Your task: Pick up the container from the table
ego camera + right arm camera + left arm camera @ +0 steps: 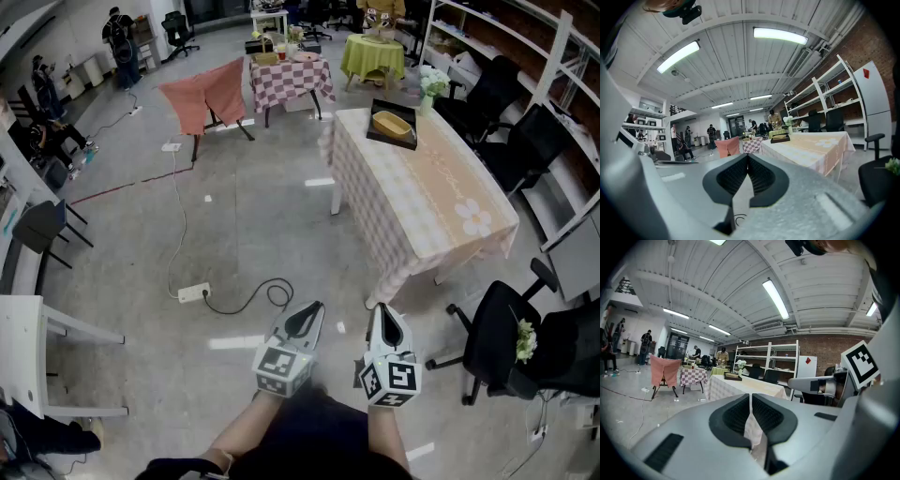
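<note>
Over on the left a white power strip [194, 292] lies on the grey floor with its black cable looping off to the right; behind it an orange cloth [208, 94] hangs over a stand, and next along is a small checkered table [289, 79] with a few things on top; nearer the person, the left gripper [314, 307] is held low over the floor, its fingers clenched together with nothing between them, pointing roughly level toward the room; just beside it the right gripper [382, 309] sits the same way, fingers pressed shut and empty; both are well apart from the container [393, 123], a shallow yellowish dish resting in a black tray [380, 139] at the far end of the long table [441, 202], which is covered by a pale checked cloth with a flower print near its close corner; further right a black office chair [492, 342] stands near that corner.
</note>
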A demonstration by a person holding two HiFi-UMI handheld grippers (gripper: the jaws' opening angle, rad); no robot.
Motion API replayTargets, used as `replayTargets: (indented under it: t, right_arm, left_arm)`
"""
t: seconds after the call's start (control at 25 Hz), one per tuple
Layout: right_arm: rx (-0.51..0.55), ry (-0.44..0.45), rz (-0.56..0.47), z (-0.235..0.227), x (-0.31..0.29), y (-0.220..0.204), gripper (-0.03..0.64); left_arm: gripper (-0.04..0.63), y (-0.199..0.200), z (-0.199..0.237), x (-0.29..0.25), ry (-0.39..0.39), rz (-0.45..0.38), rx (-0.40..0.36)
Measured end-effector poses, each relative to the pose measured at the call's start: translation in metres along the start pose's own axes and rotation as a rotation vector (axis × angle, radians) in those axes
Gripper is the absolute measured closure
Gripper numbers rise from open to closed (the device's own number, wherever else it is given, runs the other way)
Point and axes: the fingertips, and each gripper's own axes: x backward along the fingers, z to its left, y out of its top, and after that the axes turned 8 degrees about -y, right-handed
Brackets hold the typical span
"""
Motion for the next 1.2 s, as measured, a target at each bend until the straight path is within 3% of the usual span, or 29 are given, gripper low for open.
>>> replayTargets:
  t: [0.52, 1.2]
  right_arm:
    - [-0.029, 0.024, -0.010, -0.009, -0.011, 0.003, 0.612]
    - [-0.020, 0.029, 0.007, -0.022, -0.110, 0.021, 0.612]
  left_arm:
    - [0.569, 0.005, -0.007, -0.021, -0.021, -0.001, -0.010]
    - [0.569, 0.035, 0.052, -0.101, -0.035, -0.006, -0.007]
